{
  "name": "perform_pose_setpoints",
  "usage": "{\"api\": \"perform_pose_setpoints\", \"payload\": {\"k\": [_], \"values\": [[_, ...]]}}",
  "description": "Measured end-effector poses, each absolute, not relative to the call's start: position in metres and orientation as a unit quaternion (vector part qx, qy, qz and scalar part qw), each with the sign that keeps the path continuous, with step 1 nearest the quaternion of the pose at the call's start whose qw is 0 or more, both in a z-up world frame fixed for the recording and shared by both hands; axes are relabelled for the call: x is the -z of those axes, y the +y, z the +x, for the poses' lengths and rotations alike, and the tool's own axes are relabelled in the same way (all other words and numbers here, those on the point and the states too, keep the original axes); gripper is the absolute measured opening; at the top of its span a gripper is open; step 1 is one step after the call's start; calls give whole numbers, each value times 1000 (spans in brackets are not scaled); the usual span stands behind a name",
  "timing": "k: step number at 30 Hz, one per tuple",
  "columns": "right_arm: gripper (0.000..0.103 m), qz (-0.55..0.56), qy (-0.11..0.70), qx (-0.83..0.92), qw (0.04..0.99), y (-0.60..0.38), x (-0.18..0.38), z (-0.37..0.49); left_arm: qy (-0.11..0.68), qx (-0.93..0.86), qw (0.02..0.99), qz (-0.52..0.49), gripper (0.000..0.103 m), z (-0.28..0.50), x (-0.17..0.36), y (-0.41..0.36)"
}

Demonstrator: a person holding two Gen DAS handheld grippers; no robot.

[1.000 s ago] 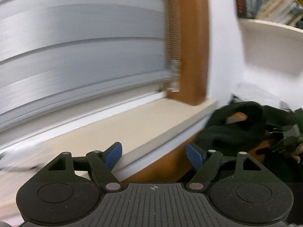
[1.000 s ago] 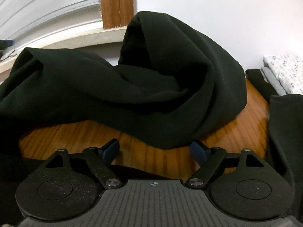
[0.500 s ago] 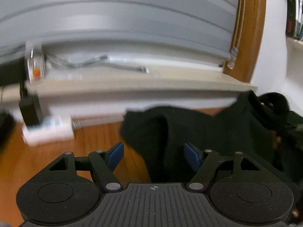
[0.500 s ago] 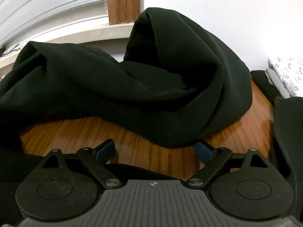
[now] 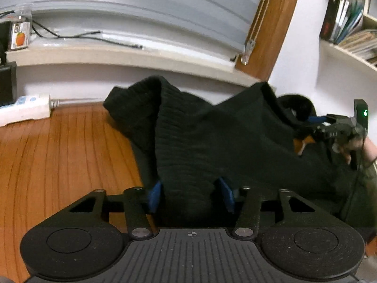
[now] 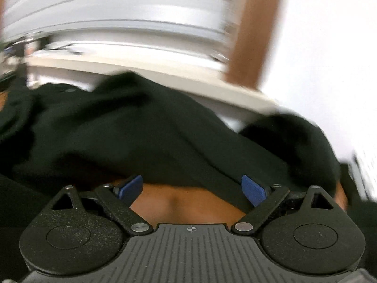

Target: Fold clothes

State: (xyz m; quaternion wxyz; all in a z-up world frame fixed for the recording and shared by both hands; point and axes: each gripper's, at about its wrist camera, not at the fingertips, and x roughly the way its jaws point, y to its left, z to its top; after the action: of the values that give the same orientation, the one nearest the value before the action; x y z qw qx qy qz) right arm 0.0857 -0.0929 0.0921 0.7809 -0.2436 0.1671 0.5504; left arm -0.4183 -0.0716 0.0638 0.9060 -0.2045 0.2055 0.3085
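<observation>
A black ribbed knit garment (image 5: 212,136) lies heaped on a wooden table (image 5: 59,155) below a window sill (image 5: 117,56). The left gripper (image 5: 191,194) has a thick fold of the knit between its blue pads (image 5: 154,194), jaws partly apart; whether they pinch it cannot be told. The right gripper (image 6: 192,188) (its view blurred) sits low at the garment's edge, jaws spread wide over bare wood, and in the left view it shows at the heap's far side (image 5: 339,127). A white power strip (image 5: 23,112) rests at the wall.
</observation>
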Motion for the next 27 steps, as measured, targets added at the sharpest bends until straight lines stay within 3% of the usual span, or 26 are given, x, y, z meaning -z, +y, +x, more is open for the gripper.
{"api": "perform_pose_setpoints", "payload": {"k": [2,9,10,16,21,24,27], "values": [[90,-266,145,-568,765,-78,-91,60,189,-330,907,-184,21,-420,-71,-78],[90,-329,91,-605,720,-45,-81,3,125,-407,896,-127,17,-477,-141,-114],[90,-323,91,-611,717,-42,-82,2,119,-425,889,-123,9,-490,-150,-118],[90,-254,106,-644,713,-41,-96,16,175,-461,856,-156,8,-542,-149,-122],[90,-254,149,-634,715,-41,-67,32,223,-473,828,-204,15,-572,-122,-117],[90,-247,179,-625,718,-42,-49,47,210,-487,822,-206,27,-582,-129,-106],[90,-241,198,-621,719,-44,-35,58,193,-503,817,-205,47,-592,-139,-95]]}}
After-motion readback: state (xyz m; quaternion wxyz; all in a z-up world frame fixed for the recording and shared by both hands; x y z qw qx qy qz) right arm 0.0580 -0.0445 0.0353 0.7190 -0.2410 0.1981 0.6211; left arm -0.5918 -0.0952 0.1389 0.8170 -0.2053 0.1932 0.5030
